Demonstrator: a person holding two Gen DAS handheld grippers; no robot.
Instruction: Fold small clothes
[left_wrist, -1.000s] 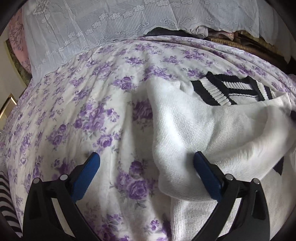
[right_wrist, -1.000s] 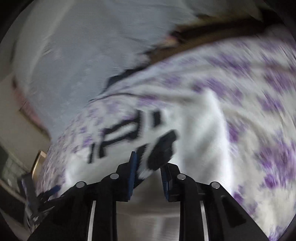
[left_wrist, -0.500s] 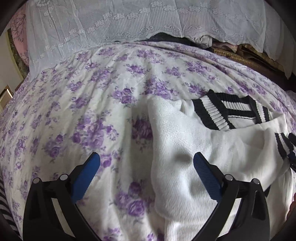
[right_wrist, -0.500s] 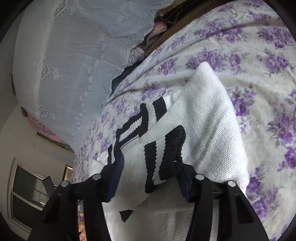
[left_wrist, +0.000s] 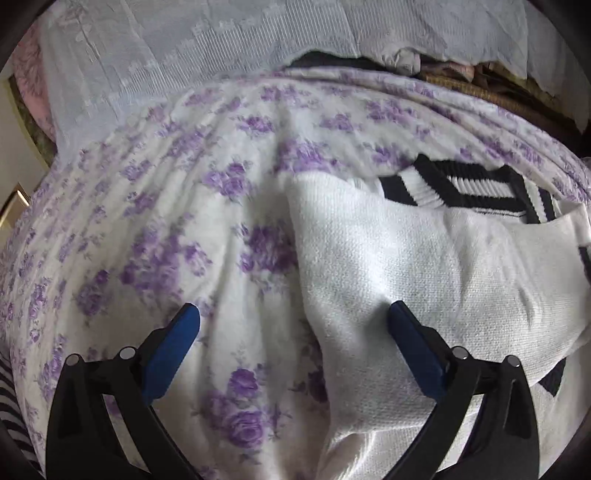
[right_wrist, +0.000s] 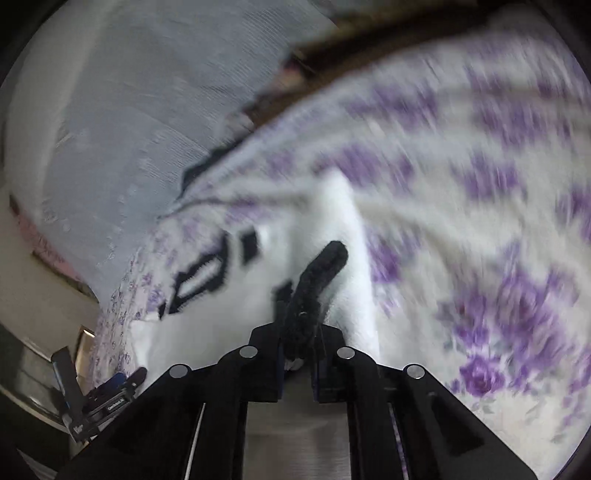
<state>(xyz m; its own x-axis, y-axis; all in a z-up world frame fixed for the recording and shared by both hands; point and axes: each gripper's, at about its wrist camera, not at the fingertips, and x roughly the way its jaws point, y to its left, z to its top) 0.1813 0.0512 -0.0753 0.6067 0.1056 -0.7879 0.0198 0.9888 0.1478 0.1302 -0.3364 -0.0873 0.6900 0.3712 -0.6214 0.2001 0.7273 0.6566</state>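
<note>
Sweater first — it is white and knitted, with black stripes at its neck, and it lies on the bed, on the sheet with purple flowers. I use the sweater as my landmark for everything else.

My left claw hangs over the sweater's left edge. It is spread wide and pinches nothing. One blue finger is over the flowered sheet, to the left of the sweater. The other blue finger is over the white knit. I cannot tell if that finger touches the knit or only hovers over it.

My right claw is pressed together on the sweater's black ribbed cuff. The cuff stands up out of the claw like a dark tube, with the white knit of the sweater just behind it. This view is blurry, so small details are lost.

Behind the sweater, past the far edge of the flowered sheet, hangs a pale lace cloth. Next to that cloth, up and to the right of the sweater's neck, I see a brown woven thing — I cannot tell what it is. Far to the left of the sweater, at the low corner of the left view, a bit of black-and-white striped cloth peeks in.
</note>
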